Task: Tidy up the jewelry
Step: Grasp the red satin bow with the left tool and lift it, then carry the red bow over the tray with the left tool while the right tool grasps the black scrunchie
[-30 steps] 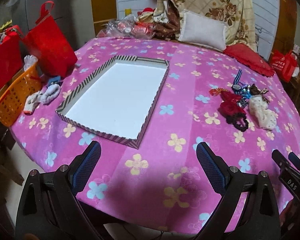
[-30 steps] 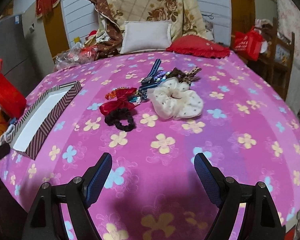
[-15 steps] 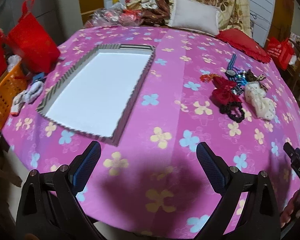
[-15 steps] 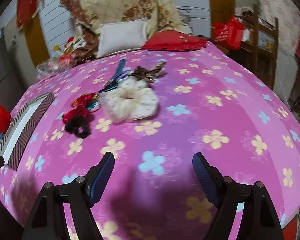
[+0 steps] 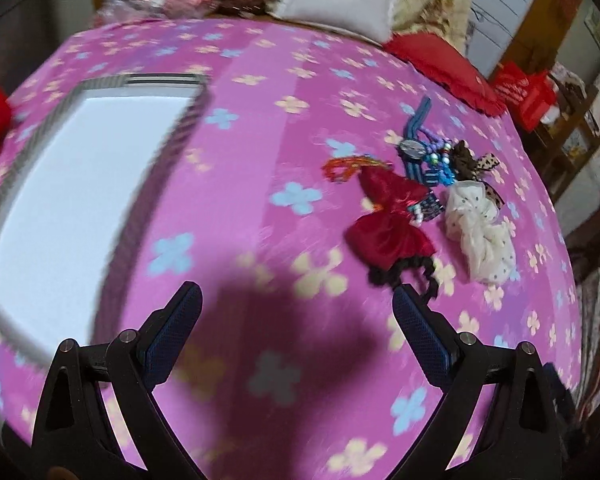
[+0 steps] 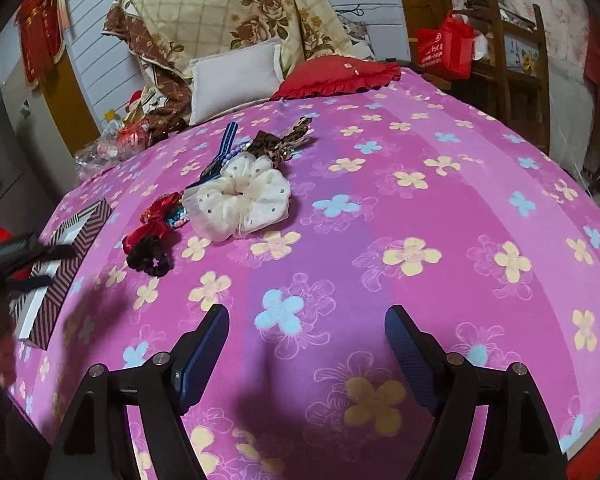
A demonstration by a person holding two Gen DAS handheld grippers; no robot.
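Observation:
A pile of hair accessories lies on the pink flowered table: a red bow (image 5: 388, 220) (image 6: 148, 230), a black scrunchie (image 5: 404, 274) (image 6: 148, 258), a cream dotted scrunchie (image 5: 480, 236) (image 6: 240, 198), a blue striped band with beads (image 5: 420, 152) (image 6: 222, 152) and a leopard bow (image 5: 476, 164) (image 6: 280, 144). A striped-rim box with a white floor (image 5: 80, 184) (image 6: 56, 276) sits to the left. My left gripper (image 5: 296, 320) is open and empty, just short of the black scrunchie. My right gripper (image 6: 306, 340) is open and empty, nearer the table's front.
A white pillow (image 6: 236, 76), a red cushion (image 6: 336, 76) and a flowered quilt (image 6: 228, 12) lie along the far edge. A red bag (image 6: 444, 48) and a wooden chair (image 6: 516, 48) stand at the right. The left gripper's hand shows at the right wrist view's left edge (image 6: 4, 276).
My left gripper has moved forward and to the right, from the box toward the accessory pile. My right gripper has drifted a little; the pile now sits further left in its view.

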